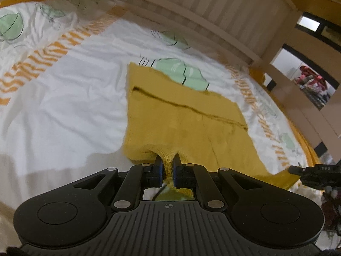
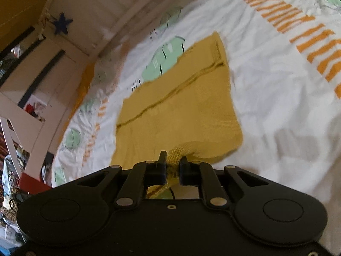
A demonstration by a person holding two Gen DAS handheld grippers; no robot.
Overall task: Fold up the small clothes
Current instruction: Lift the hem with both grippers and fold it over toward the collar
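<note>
Both the left gripper (image 1: 167, 170) and right gripper (image 2: 172, 170) are clamped on the near edge of the yellow knit garment (image 1: 183, 117) lying on the bed (image 1: 64, 98), but each bite looks thin (blurry), so uneven lifting could probably slip a corner.

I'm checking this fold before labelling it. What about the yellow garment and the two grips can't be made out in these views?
- Left wrist view: the yellow garment's near edge is hidden under the left gripper's body.
- Left wrist view: the right gripper is cut off at the picture's edge; its grip isn't visible there.
- Right wrist view: motion blur hides the knit detail and seam.
- Both views: the garment's type and underside stay unclear.
</note>
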